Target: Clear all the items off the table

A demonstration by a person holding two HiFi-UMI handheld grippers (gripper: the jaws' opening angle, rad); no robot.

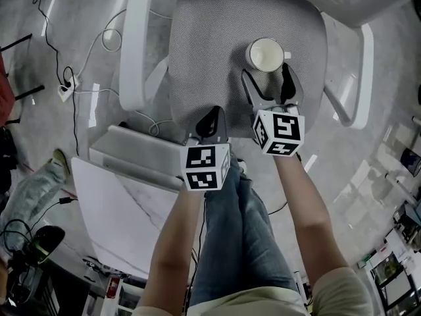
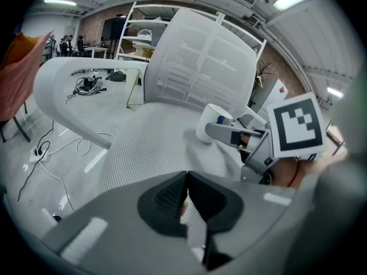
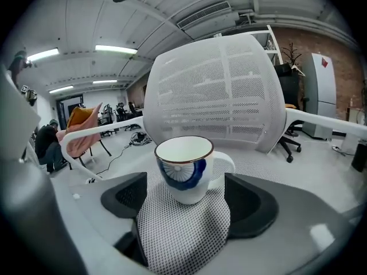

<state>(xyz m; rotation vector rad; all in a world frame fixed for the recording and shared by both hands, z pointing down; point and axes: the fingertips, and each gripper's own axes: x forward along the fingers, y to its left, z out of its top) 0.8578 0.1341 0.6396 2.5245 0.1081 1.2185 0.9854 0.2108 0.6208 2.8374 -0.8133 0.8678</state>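
Nearest the head camera were the person's forearms and legs, with both grippers held over the seat (image 1: 210, 58) of an office chair.

Task item: the mug (image 1: 266, 54) stood upright on the seat, right of its middle and well in from the front edge. It was off the tabletop (image 1: 125, 222), only part of which showed; whether anything remained on it could not be told.

Right gripper (image 1: 266, 73): jaws were wide apart with the mug at their tips. Neither pad touched it. The handle pointed toward the jaw on that gripper's right.

Left gripper (image 1: 212, 120): jaws were closed on nothing, held near the seat's front edge, just beside the right gripper.

Step in hand, as judged: leaving the mug on the seat and withdrawing. Recommended practice:
- Keep the jaws fully apart and draw straight back along their own line, since a sideways drift could catch the handle.
- Lift slightly before turning away.
- The mesh seat looked yielding, so any nudge could tip the mug. Confirm that it stands steady.

Surroundings: the backrest (image 3: 218, 90) rose behind the mug and an armrest (image 1: 358, 64) ran along the seat's right edge, limiting sideways exits. Cables (image 1: 105, 91) lay on the floor beyond the left armrest (image 1: 135, 38), and were no obstruction to the grippers.
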